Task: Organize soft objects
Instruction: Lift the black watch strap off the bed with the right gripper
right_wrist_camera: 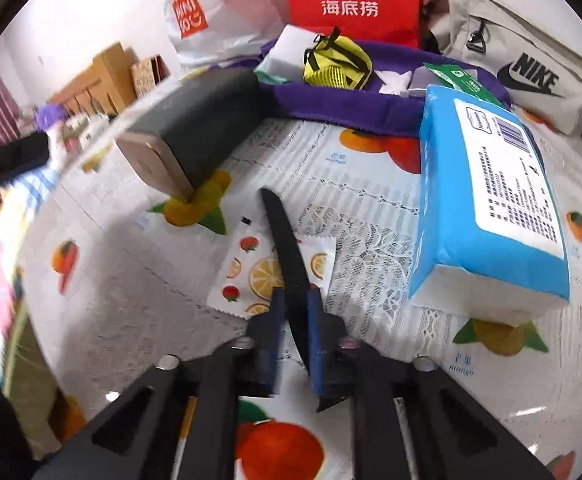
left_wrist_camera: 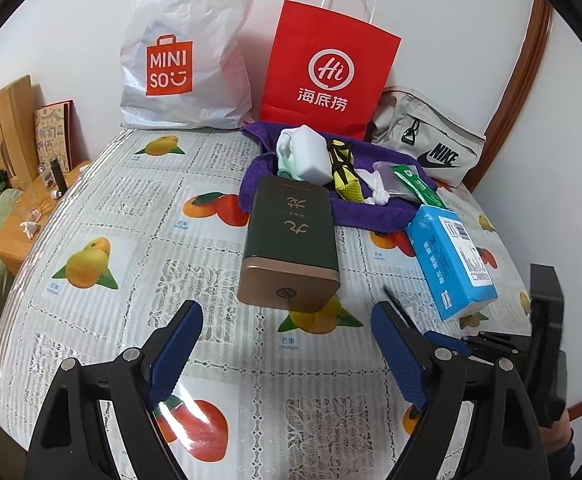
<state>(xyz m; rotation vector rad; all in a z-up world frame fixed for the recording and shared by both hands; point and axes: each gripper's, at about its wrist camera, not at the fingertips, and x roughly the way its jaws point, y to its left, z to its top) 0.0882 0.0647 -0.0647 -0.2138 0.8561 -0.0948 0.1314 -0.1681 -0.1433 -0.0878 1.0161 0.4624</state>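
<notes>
The right tool (right_wrist_camera: 293, 320) was pinched together on a thin black strip (right_wrist_camera: 281, 232) that ran forward between its blue pads and out past the tips, its point resting over a small fruit-printed sachet (right_wrist_camera: 251, 276) lying flat on the counter (right_wrist_camera: 371, 184). What the strip was I couldn't tell; gripped low like that, it looked meant for nudging or lifting the flat sachet, which the pads alone would struggle to pick off the slick cloth. Just to its right lay the blue tissue pack (right_wrist_camera: 487, 200), on its side and near at hand.

The left tool (left_wrist_camera: 287, 344) hung spread wide and empty above the counter, seemingly waiting its turn. Ahead of it the dark tea tin (left_wrist_camera: 291, 240) lay with its far end propped on the purple towel (left_wrist_camera: 371, 208). The soft odds and ends sat heaped on that towel, so it seemed the gathering spot.
</notes>
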